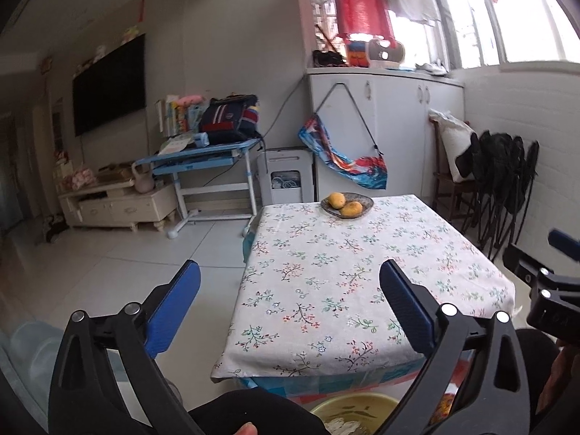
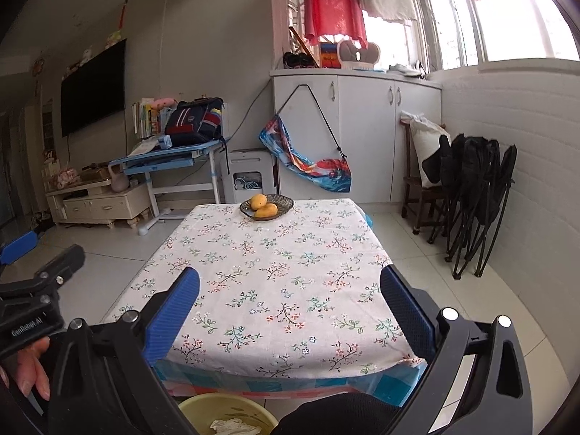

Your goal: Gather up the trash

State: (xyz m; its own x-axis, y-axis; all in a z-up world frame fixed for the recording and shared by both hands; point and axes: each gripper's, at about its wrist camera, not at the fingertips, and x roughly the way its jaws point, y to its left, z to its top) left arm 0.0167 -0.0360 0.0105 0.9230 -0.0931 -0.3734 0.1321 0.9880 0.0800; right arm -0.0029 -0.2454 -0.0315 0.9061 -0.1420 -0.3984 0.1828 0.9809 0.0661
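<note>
The job looks close to finished. Going left to right, the left gripper (image 1: 290, 308) stands with its blue ribbed pads spread wide and nothing between them. At six o'clock, just under the near table edge, a pale yellow-green basin (image 2: 224, 415) holds crumpled white paper scraps (image 2: 233, 427), the collected trash as far as I can judge. The table (image 2: 275, 290) wears a matte floral cloth with no litter visible on it. At twelve o'clock on it sits a dark shallow dish (image 2: 266, 206) with two smooth orange-yellow fruits. The right gripper (image 2: 290, 308) likewise gapes, empty. Little seems left to gather here.
</note>
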